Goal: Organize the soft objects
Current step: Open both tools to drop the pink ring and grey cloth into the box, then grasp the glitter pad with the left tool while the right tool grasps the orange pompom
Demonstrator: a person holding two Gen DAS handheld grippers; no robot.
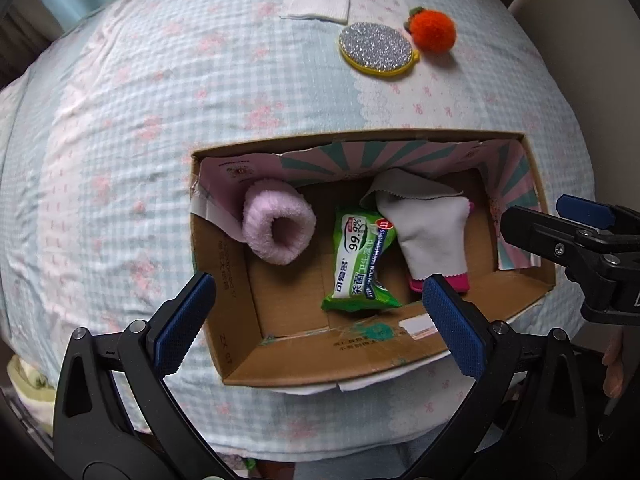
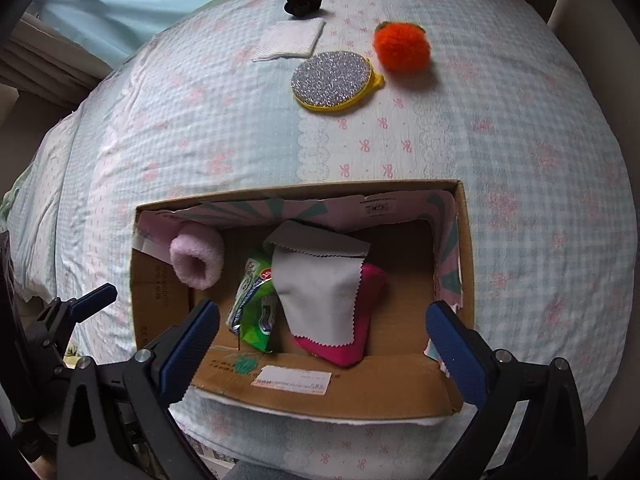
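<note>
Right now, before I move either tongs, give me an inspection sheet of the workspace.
Surface: bed quilt, blue gingham with pink bows.
Job's things: cardboard box holds pink fuzzy roll, green wipes pack, grey cloth draped over magenta item. Outside the box: orange pompom, glitter sponge, white pad, black item.
Clutter: nothing seen.
Grippers: left tongs and right tongs open, empty, at the box's near edge.
Cables: nothing seen.
Surroundings: pale blue curtain.

Soft even daylight, faint shadows, strong fisheye bulge, dark blurred corners
</note>
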